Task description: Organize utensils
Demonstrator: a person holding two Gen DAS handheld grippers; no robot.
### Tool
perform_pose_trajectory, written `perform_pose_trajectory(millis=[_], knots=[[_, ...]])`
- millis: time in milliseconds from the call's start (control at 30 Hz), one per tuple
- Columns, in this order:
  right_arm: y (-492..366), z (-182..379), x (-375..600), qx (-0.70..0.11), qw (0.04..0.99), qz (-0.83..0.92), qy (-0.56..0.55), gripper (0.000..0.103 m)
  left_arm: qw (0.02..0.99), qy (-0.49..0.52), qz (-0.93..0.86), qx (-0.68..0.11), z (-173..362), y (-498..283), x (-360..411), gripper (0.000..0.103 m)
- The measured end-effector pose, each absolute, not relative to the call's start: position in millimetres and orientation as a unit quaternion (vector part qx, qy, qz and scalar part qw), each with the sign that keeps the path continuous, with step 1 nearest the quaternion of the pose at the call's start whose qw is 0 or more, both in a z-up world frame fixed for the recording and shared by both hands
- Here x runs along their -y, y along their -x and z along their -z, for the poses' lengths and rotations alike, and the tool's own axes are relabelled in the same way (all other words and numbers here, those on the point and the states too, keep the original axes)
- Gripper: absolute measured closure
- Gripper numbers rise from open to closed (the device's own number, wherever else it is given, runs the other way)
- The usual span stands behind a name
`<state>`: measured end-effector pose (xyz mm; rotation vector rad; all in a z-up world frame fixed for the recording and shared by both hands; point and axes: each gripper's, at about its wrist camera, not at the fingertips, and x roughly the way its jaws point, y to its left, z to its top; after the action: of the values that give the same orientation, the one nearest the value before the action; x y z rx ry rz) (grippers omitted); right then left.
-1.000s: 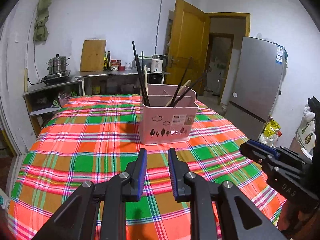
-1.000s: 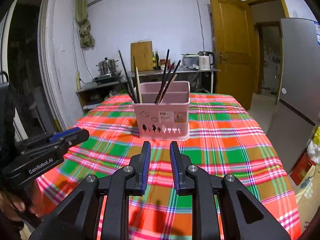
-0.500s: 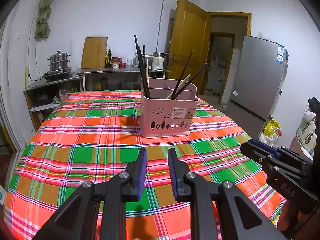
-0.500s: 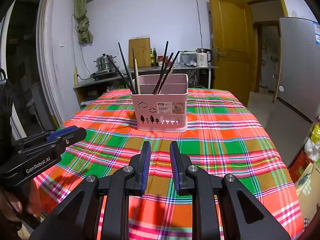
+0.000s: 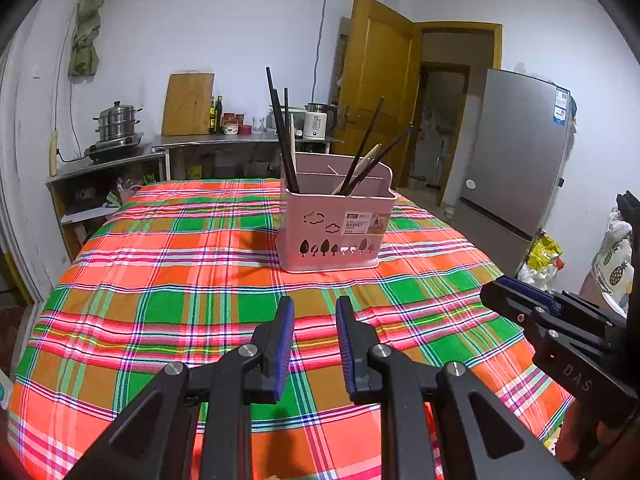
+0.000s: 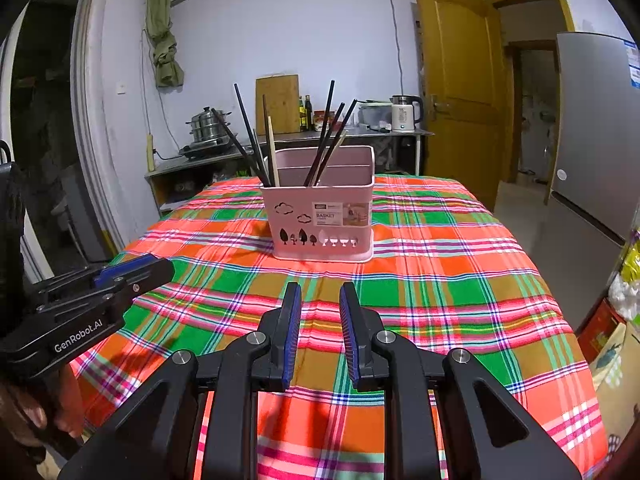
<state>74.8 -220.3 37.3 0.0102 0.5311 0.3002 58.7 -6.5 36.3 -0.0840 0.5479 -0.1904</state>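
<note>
A pink utensil basket [image 5: 336, 232] [image 6: 320, 220] stands upright on the plaid-covered table [image 5: 160, 280] [image 6: 440, 280], past both grippers. Dark and pale chopsticks [image 5: 280, 128] [image 6: 248, 128] lean in its left compartment, and more chopsticks [image 5: 368, 148] [image 6: 328, 128] lean in the middle one. My left gripper [image 5: 314, 304] hovers over the cloth short of the basket, jaws a little apart and nothing between them. My right gripper [image 6: 320, 290] stands the same way, empty. Each gripper shows in the other's view: the right gripper [image 5: 520, 296] at the right edge, the left gripper [image 6: 136, 270] at the left.
A grey fridge [image 5: 520, 152] stands right of the table, beside a yellow door [image 6: 460, 92]. A metal counter [image 5: 240, 142] behind holds a kettle [image 6: 404, 114], bottles, a cutting board [image 5: 188, 104] and a steamer pot [image 5: 118, 120]. A person's hand [image 6: 24, 416] grips the left tool.
In both views the basket sits slightly higher and farther than a second ago. Both sets of jaws keep the same small gap, and nothing on the table has moved.
</note>
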Motion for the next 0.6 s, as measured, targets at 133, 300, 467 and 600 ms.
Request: perform_pose_trajectory(millis=[133,300,467,600], knots=[[-74.4,-37.1,219.9,-0.262,0.954,-0.149,-0.005,0.083,0.957,0.041,0.094,-0.27,-36.1,-58.8,6.6,0.082],[-73.4,-36.4,219.1,-0.263,0.953,-0.149,-0.005,0.083,0.957,0.037,0.095,-0.27,-34.9,-58.9,7.3,0.082],[-72.2,-35.1,216.8,-0.265,0.952,-0.15,-0.004,0.083,0.957,0.04,0.098,-0.272,-32.8,-58.2,8.2,0.082],[-72.3,-35.3,216.9,-0.265,0.953,-0.15,-0.004,0.083,0.956,0.04,0.099,-0.273,-31.8,-58.0,8.4,0.082]])
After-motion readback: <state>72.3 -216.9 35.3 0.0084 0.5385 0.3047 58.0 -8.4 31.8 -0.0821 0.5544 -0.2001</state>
